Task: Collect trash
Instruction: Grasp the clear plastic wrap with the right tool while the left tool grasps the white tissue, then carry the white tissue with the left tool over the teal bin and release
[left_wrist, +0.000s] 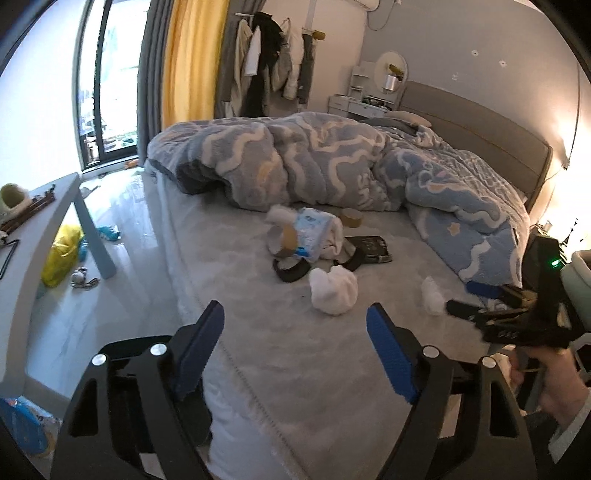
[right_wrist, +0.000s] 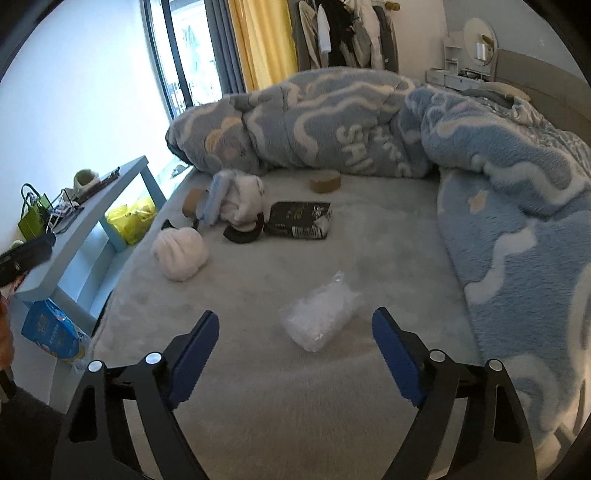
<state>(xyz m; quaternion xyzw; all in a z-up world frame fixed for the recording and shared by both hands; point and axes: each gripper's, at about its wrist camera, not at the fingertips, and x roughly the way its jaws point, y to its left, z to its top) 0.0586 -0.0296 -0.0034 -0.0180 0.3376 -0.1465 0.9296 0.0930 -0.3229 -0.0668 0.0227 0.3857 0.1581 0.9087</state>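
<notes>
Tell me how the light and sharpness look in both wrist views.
Left wrist view: the window is blown out, a warm glow burns the right edge, and the tissue pack is smeared by blur. Right wrist view: softer, even daylight; the clear plastic bag and the open right hand-held gripper look sharp. Both bend at the edges.

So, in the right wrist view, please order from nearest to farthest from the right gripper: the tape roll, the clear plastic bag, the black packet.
From the right gripper:
1. Clear plastic bag, just ahead between the open fingers, on the bed.
2. Black packet, farther up the bed, middle.
3. Tape roll, farthest, beside the blue quilt.
</notes>
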